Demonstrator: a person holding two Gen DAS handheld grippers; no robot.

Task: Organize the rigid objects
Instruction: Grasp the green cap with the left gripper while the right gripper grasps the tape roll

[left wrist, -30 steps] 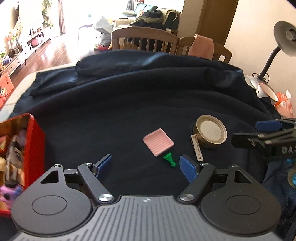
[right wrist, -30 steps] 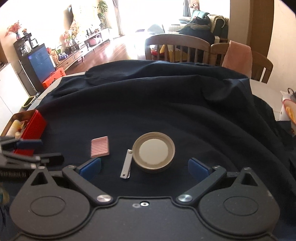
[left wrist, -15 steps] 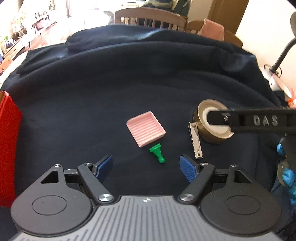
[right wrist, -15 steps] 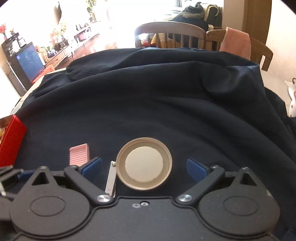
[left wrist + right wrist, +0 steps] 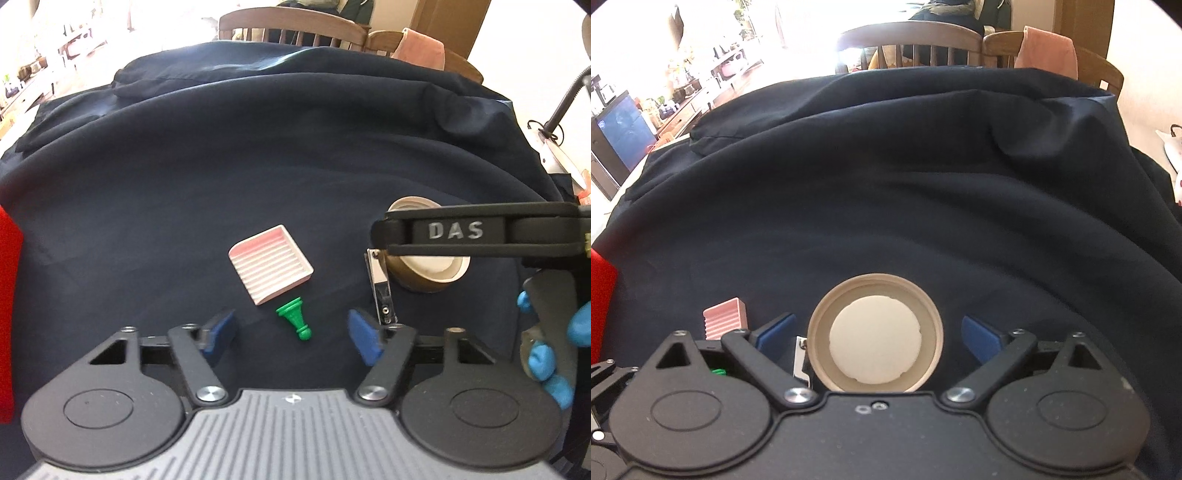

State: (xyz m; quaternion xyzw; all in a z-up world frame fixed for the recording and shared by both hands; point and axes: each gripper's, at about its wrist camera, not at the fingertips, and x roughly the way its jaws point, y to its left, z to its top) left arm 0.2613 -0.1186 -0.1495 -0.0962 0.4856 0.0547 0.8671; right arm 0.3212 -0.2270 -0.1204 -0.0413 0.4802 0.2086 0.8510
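Note:
A small green pawn lies on its side on the dark cloth, between the blue pads of my left gripper. Its jaws are closing and the pads stand clear of the pawn. Just beyond lies a pink ridged tray, and to the right a metal nail clipper. A gold lid with a white liner lies rim up between the pads of my right gripper, which is open with a gap on each side. From the left wrist, one of the right gripper's fingers crosses over the lid.
A red box stands at the left edge. A dark blue cloth covers the whole table and bunches into folds at the back. A blue-gloved hand holds the right gripper. Wooden chairs stand behind the table, and a lamp arm at the far right.
Both grippers have come down and forward. The pawn now sits between the left pads, which have narrowed. The right gripper has moved over the lid, so that its pads straddle it.

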